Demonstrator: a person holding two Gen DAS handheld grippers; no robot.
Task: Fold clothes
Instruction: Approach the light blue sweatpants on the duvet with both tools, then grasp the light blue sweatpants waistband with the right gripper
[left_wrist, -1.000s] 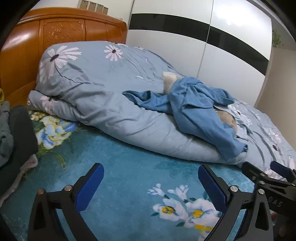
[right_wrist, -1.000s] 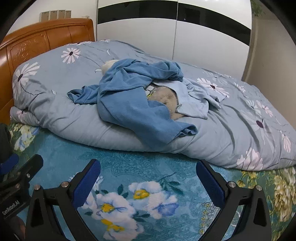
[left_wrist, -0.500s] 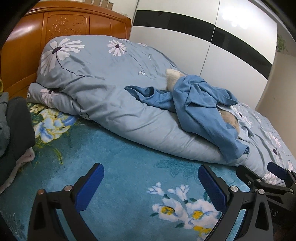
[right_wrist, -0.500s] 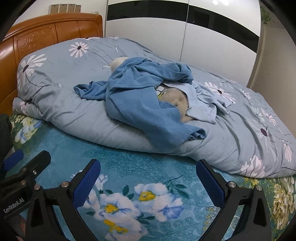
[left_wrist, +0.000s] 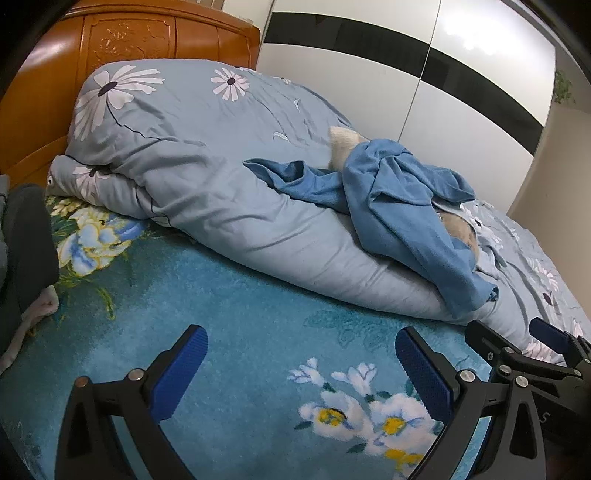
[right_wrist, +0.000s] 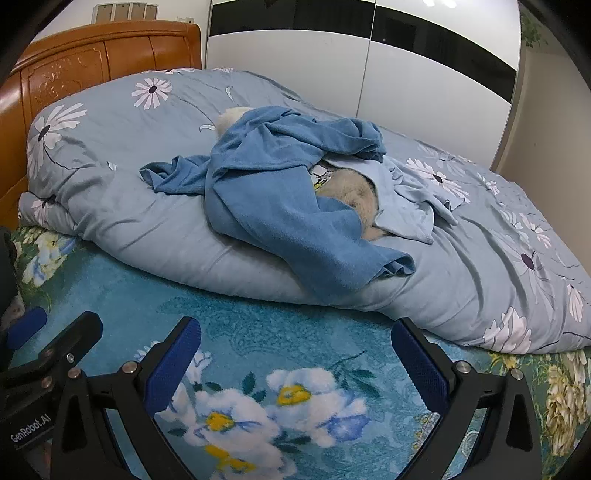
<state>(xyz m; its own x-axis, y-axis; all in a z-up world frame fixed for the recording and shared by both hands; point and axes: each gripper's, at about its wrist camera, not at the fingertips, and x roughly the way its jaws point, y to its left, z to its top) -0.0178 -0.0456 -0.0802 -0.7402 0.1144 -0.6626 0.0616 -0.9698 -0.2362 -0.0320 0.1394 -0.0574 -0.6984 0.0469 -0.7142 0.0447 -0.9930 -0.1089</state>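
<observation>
A crumpled blue garment (left_wrist: 399, 206) (right_wrist: 280, 192) lies on top of a rolled grey-blue flowered duvet (left_wrist: 207, 177) (right_wrist: 155, 206). A lighter blue garment (right_wrist: 410, 199) and something beige and fluffy (right_wrist: 351, 192) lie partly under it. My left gripper (left_wrist: 301, 360) is open and empty, low over the teal flowered bed cover (left_wrist: 236, 314), short of the duvet. My right gripper (right_wrist: 295, 354) is open and empty, also over the bed cover (right_wrist: 280, 332). Each gripper shows at the edge of the other's view, the right one in the left wrist view (left_wrist: 524, 350), the left one in the right wrist view (right_wrist: 44, 339).
A wooden headboard (left_wrist: 122, 40) (right_wrist: 92, 55) stands at the back left. A white wardrobe with a black band (left_wrist: 424, 74) (right_wrist: 369, 66) stands behind the bed. Dark and grey clothes (left_wrist: 26, 236) lie at the left edge of the bed.
Both grippers have moved forward, closer to the duvet and the blue garment, which now look larger. The jaws stay open. The clothes have not moved.
</observation>
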